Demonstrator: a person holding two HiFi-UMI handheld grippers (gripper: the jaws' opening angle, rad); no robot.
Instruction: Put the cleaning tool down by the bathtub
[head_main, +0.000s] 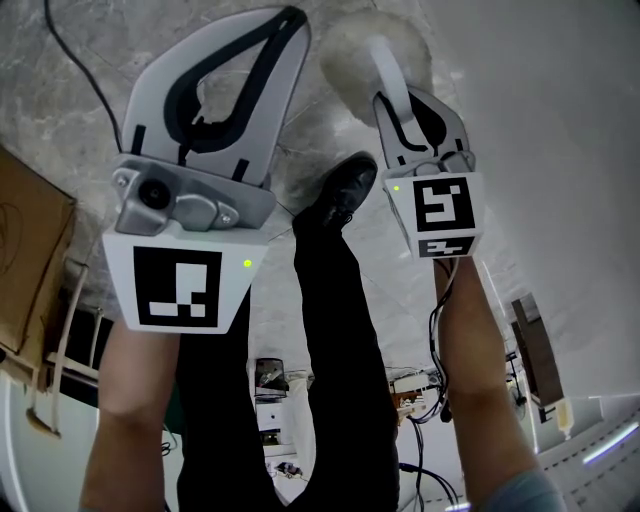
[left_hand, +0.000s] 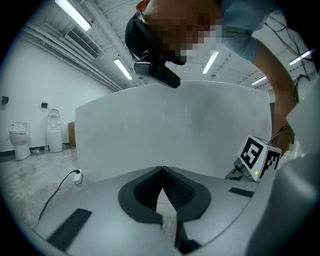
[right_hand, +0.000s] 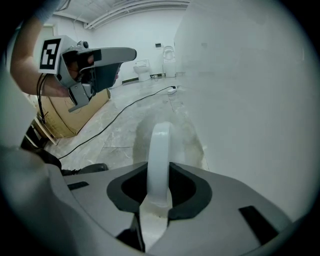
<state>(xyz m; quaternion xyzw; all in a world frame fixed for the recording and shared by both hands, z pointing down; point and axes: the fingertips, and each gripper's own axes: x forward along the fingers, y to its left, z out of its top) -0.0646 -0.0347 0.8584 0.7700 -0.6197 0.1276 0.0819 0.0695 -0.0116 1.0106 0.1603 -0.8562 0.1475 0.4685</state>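
The right hand-held gripper (right_hand: 159, 176) has its jaws clamped on the white handle of the cleaning tool (right_hand: 160, 150), which rises in an arch from between the pads. The grip sits low on the handle, I'd guess so that the fluffy head (head_main: 362, 48) can be steered down ahead of it. That head hangs over the marble floor (right_hand: 105, 135) right at the foot of the bathtub (right_hand: 250, 100), whose white wall runs along the floor's right edge; whether the fluff touches the floor I cannot tell. The left hand-held gripper (left_hand: 162, 172) is closed tip to tip with nothing in it. It is held up beside the tub wall, probably just to keep out of the way. The person's black shoe (head_main: 340, 190) stands on the floor between the two, back from the head. A cardboard box (head_main: 30, 250) and a black cable (right_hand: 125, 107) lie toward the floor's left side. The tool looks about where it belongs; lowering it and letting go is what remains
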